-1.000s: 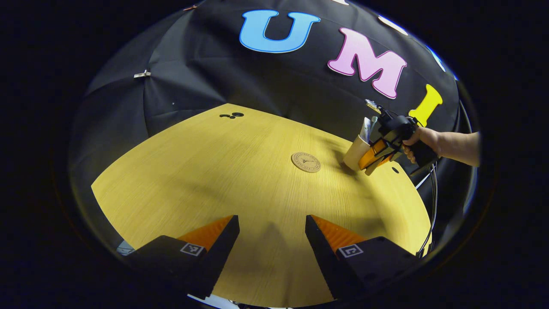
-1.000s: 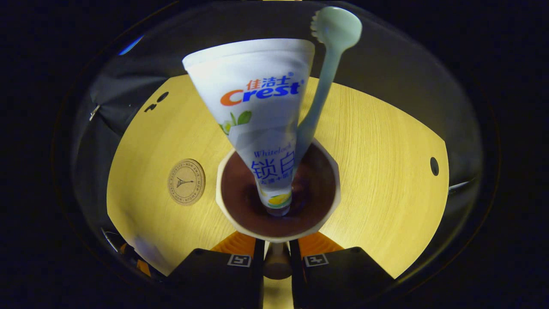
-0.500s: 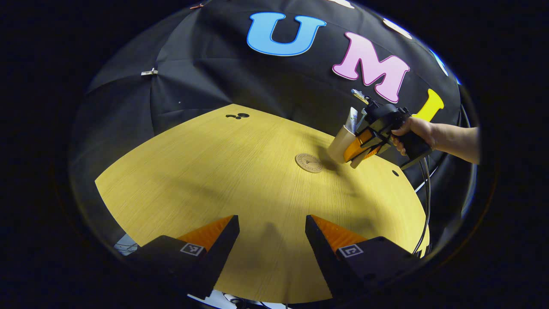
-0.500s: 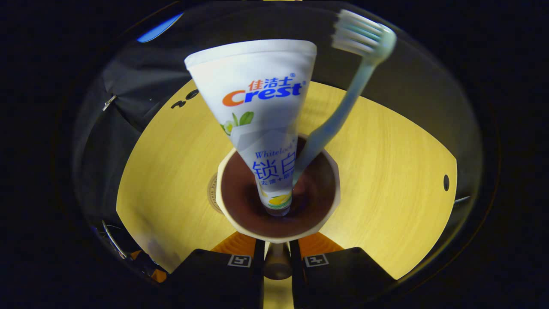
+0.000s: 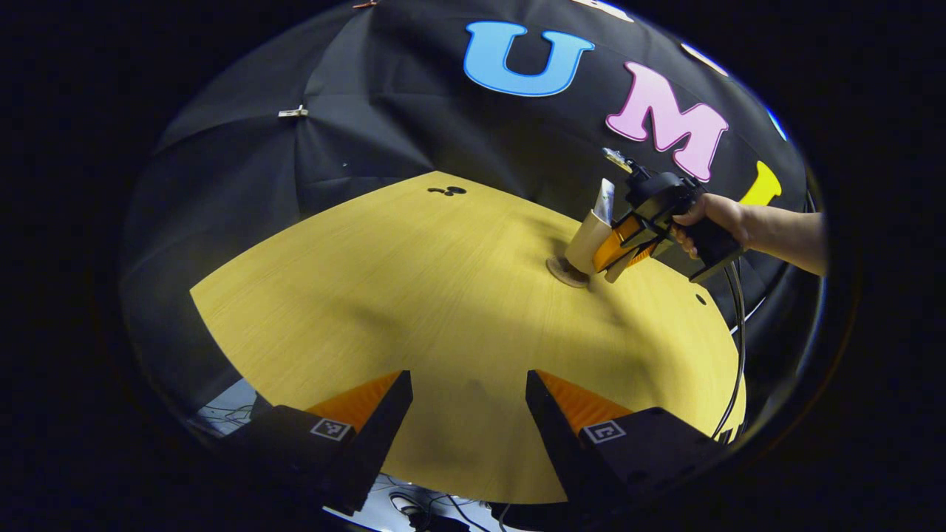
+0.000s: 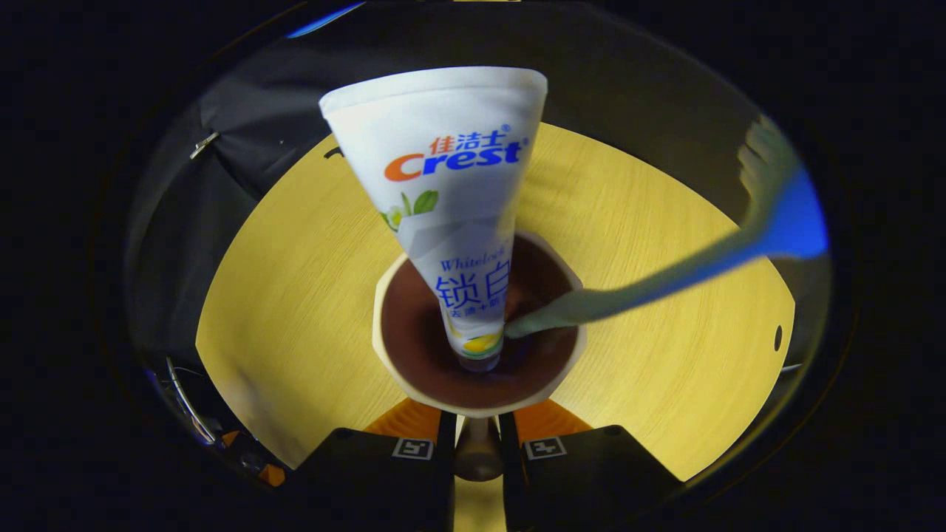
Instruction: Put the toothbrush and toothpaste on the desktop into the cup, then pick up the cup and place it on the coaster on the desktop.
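In the right gripper view I look down into a cream cup with a brown inside. A white toothpaste tube stands in it, and a pale toothbrush leans far right, blurred. My right gripper is shut on the cup's handle. In the left gripper view a hand holds the right gripper, and the tilted cup sits over the round cork coaster; whether they touch I cannot tell. My left gripper stands open above the table's near edge, with nothing between its fingers.
The yellow wooden table has small dark holes at the back and at the right. A cable hangs off the right edge. The black cloth wall, with a metal clip, rises behind.
The right gripper has carried the cup leftward from the table's right part to over the coaster. The toothbrush has swung from upright to leaning right. The left gripper stays open.
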{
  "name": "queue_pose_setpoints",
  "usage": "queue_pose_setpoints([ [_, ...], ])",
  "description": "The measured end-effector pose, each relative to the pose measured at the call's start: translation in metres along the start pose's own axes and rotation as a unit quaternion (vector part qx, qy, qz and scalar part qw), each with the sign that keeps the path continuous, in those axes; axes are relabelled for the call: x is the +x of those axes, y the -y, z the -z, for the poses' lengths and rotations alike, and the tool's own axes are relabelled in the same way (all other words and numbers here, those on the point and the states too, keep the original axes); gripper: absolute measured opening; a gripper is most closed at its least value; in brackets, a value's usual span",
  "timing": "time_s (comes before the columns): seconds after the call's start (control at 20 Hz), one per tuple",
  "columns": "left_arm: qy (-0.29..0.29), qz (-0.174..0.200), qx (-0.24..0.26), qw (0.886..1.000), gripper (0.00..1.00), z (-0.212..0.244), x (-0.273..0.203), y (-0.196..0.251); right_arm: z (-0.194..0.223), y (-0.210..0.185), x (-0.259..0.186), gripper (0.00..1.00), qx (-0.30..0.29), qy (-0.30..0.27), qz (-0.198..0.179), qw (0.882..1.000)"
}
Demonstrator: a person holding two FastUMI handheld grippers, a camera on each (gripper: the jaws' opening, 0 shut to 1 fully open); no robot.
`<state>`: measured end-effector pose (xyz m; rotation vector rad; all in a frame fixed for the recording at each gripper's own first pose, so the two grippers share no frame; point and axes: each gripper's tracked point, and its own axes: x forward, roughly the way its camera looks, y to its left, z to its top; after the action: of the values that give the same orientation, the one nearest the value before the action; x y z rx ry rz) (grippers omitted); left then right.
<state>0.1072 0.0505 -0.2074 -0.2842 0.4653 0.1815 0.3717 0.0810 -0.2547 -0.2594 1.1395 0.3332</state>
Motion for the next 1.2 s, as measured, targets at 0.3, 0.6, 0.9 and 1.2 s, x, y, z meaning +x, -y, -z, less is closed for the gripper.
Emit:
queue_pose_setpoints([
  [0.3,-0.003,-0.019,-0.005,1.0,0.98,0.006,-0.012,-0.022,0.004,-0.01,0.018,0.3,-0.006,-0.011,0.018,1.0],
  [0.6,-0.004,-0.021,-0.002,1.0,0.98,0.007,-0.026,-0.024,0.006,-0.015,0.011,0.33,-0.005,-0.011,0.021,1.0],
  [0.9,0.004,0.01,0.004,1.0,0.98,-0.001,-0.049,-0.004,0.002,-0.018,-0.054,0.96,0.034,0.04,0.007,0.999],
  [1.2,0.026,0.062,0.037,0.997,0.98,-0.017,-0.078,0.025,0.015,-0.018,-0.145,0.99,0.09,0.121,0.003,0.989],
])
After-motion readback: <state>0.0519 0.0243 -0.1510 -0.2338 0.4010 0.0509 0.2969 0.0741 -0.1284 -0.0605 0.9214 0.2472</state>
